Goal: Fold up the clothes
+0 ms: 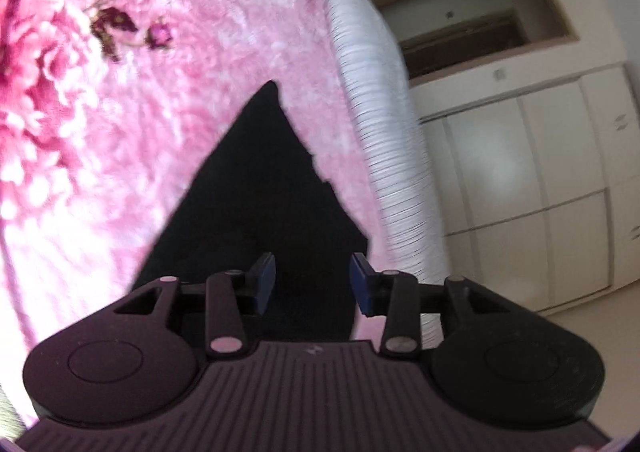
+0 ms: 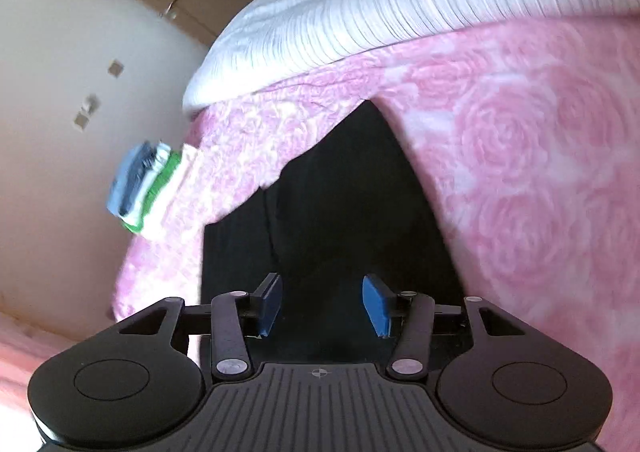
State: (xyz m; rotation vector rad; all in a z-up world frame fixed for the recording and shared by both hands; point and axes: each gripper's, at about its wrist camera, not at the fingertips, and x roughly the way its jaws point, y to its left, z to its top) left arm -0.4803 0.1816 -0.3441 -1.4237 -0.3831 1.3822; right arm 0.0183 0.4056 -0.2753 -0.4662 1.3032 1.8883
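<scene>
Below, matte black garment (image 1: 256, 196) on plush pink rose blanket (image 1: 120, 156); both claws (image 1: 312, 284) (image 2: 322, 304) agape, empty.

Matt black cloth garment (image 1: 256, 188) on fluffy pink floral blanket (image 1: 100, 132); ribbed white quilt (image 2: 400, 4) far; matt plastic grippers.

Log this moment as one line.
left gripper: open, empty | right gripper: open, empty | black garment: lying on pink blanket
</scene>
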